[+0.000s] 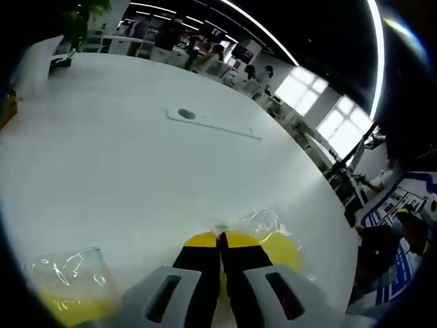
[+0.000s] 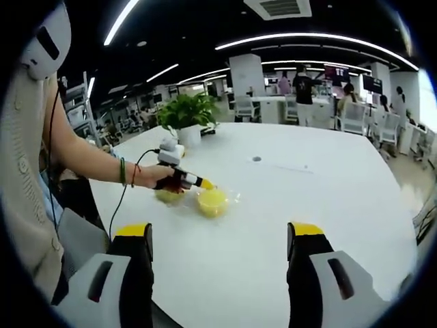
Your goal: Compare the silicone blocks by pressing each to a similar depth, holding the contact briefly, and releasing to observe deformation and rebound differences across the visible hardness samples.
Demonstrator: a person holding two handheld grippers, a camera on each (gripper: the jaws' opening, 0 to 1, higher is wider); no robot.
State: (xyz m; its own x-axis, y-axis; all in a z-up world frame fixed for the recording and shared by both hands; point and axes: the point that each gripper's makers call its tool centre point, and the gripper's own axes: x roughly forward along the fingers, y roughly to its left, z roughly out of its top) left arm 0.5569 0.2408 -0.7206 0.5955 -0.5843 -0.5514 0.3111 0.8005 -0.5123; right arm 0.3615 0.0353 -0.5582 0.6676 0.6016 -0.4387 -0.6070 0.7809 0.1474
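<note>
Two yellow silicone blocks are sitting in clear wrappers on the big white table (image 2: 287, 205), and that table is taking up most of both views. In the right gripper view the person's arm is reaching across from the left, the hand (image 2: 158, 179) carrying the left gripper (image 2: 205, 184) down to the nearer block (image 2: 212, 201). The second block (image 2: 168, 196) is lying just beside it, half hidden under the hand. A potted plant (image 2: 188, 116) is standing at the table's far edge, and people are sitting and standing at desks in the office beyond.

The right gripper (image 2: 218, 246) is hanging well back from the blocks with its jaws spread wide and nothing between them; I judge it is being held off as an observer, so its camera is framing the press from the side.

In the left gripper view the left gripper (image 1: 222, 240) is clenched, its yellow tips meeting, so the closed jaws are serving as one blunt probe. The tips are touching the crinkled wrap over the block (image 1: 273, 249); how deep they are sinking I cannot tell. The other block (image 1: 68, 290) is waiting at lower left, apart from the jaws, probably next in line. A flat white panel (image 1: 212, 121) with a round grommet is lying mid-table.
</note>
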